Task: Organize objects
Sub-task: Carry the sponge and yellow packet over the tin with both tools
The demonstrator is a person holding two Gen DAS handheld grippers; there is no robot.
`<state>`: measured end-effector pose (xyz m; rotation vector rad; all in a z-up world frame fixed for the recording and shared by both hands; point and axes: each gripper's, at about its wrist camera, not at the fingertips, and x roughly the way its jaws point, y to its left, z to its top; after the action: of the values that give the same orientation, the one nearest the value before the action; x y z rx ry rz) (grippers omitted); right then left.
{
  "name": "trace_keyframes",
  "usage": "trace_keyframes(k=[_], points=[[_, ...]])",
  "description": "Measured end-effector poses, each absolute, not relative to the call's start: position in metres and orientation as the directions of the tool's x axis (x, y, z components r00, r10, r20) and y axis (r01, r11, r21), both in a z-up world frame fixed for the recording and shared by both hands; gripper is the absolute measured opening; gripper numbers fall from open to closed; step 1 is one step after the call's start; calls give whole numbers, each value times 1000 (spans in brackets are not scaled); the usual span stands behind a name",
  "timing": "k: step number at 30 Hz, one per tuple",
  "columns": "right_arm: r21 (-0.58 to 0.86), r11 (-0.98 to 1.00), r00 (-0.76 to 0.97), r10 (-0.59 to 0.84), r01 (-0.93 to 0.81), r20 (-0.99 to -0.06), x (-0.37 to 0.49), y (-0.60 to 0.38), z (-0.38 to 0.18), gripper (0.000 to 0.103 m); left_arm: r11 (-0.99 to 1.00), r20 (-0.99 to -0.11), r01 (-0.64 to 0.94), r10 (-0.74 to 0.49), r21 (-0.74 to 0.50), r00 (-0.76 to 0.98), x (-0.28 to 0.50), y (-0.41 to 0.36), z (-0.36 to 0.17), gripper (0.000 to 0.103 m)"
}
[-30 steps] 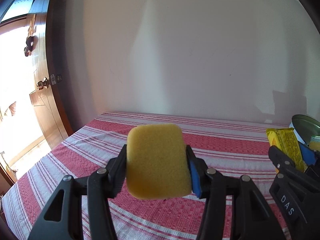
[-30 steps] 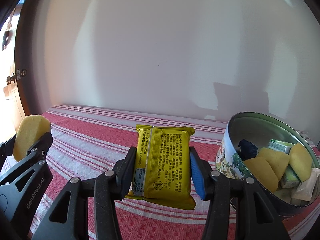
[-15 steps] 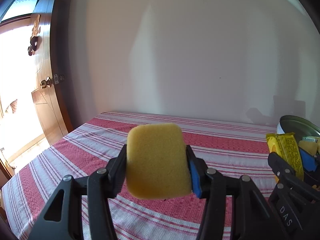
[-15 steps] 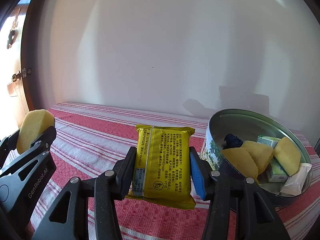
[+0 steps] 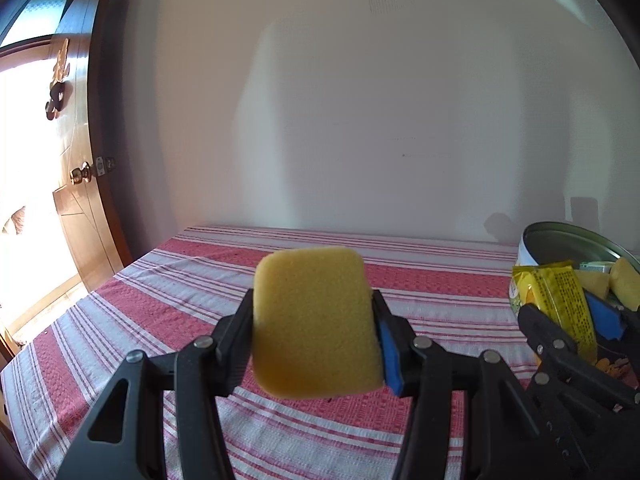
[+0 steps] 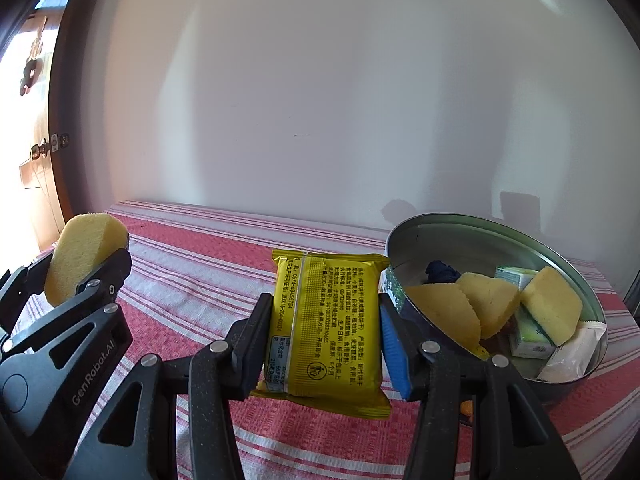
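Left tongs (image 5: 314, 322) pinching sponge (image 5: 314, 322) by side edges, broad face toward camera, so it is hanging clear above striped cloth (image 5: 160, 300). Right tongs (image 6: 326, 330) pinching yellow packet (image 6: 326, 330) upright by its sides, print facing me. Tin (image 6: 440, 228) sitting at 3 o'clock of packet, already holding sponges and small boxes; I am judging both loads are heading there, packet nearer.

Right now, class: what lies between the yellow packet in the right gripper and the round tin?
Nothing. In the right wrist view the yellow packet overlaps the round tin; only a blue-padded finger stands between.
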<state>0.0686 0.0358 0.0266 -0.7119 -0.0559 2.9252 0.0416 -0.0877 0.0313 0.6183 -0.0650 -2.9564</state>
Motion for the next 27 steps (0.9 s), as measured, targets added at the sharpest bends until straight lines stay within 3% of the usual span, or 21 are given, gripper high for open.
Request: trace_keyframes(k=[12,27], points=[[-50,-993,-877,120,-110,-464,93,50,32,53,-994,-401,95,-111,59,-910,48,-72,31,53],[-90,-990,-901,135,-107,-411,116,76,42,53,-997,-379,37,-60,67,-923,61,-39,34,53]])
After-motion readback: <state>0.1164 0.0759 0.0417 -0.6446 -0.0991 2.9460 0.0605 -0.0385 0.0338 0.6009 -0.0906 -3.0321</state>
